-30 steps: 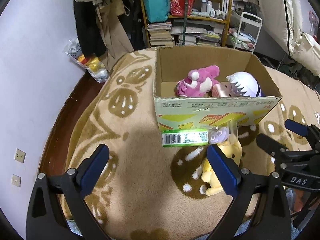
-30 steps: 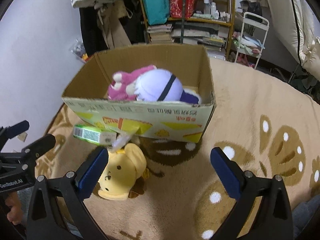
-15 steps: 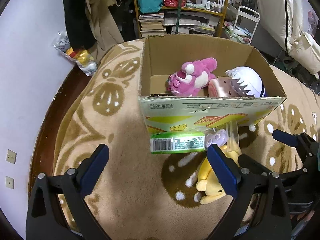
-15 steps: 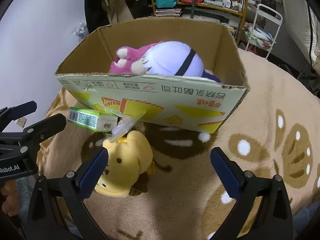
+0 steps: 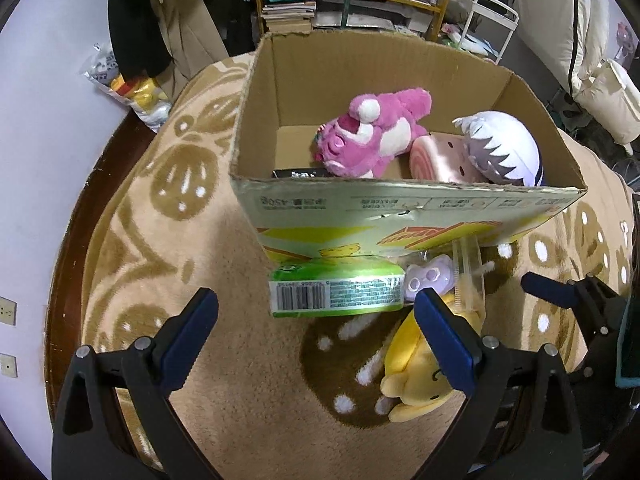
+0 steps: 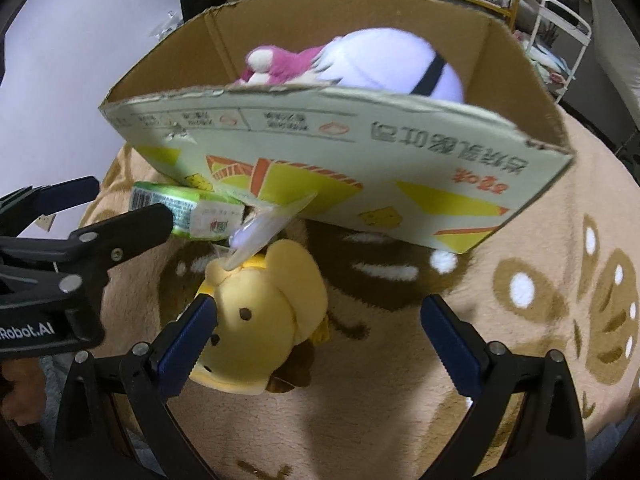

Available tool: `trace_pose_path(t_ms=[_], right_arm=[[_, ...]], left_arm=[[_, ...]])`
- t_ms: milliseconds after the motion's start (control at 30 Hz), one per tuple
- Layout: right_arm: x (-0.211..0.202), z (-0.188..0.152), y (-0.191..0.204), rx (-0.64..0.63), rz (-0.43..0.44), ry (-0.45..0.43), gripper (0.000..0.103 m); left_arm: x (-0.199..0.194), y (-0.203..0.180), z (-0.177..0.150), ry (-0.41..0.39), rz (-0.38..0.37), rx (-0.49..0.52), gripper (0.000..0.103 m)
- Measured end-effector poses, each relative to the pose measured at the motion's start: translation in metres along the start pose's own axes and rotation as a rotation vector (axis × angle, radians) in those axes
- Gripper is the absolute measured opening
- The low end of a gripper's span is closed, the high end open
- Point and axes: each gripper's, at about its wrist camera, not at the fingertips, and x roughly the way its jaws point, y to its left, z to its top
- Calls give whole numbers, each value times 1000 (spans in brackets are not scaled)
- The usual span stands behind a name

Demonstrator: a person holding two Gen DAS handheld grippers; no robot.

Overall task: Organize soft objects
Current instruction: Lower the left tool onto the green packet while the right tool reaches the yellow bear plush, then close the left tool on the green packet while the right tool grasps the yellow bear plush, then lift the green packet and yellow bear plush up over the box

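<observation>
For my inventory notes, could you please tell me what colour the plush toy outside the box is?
Yellow; the plush toy shows best in the right wrist view.

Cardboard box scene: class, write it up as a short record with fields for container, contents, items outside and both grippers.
container: cardboard box, open top, on patterned blanket
contents: pink plush, white-haired plush
outside: yellow plush, green pack, both before the box
left gripper: open, empty
right gripper: open, around yellow plush
</observation>
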Motion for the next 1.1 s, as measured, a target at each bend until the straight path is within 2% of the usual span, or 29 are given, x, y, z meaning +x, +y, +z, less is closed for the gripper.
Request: trace_pose_path(t_ms=[267,333,433,467,500,700,1100], right_arm=[[14,1,6,6,37,43,103],[17,0,7,5,57,48,98],[21,1,7,28,127,65,78],[24,2,8,40,157,73,68],[25,3,8,51,178,80,61],[16,4,13,11,143,71,54],[-2,5,0,-5,9,32,53]], left_arm=[[21,0,1,42,-9,-10,96],[27,0,1,52,-18,-21,92],[31,1,0,56,-49,-26,79],[31,0,0,49,-57,-28,74],[30,-1,-1,46,-54,-32,73],[20,-4,-5,21,-18,-24,73],[-18,-6,-23,-63,47,-35,73]])
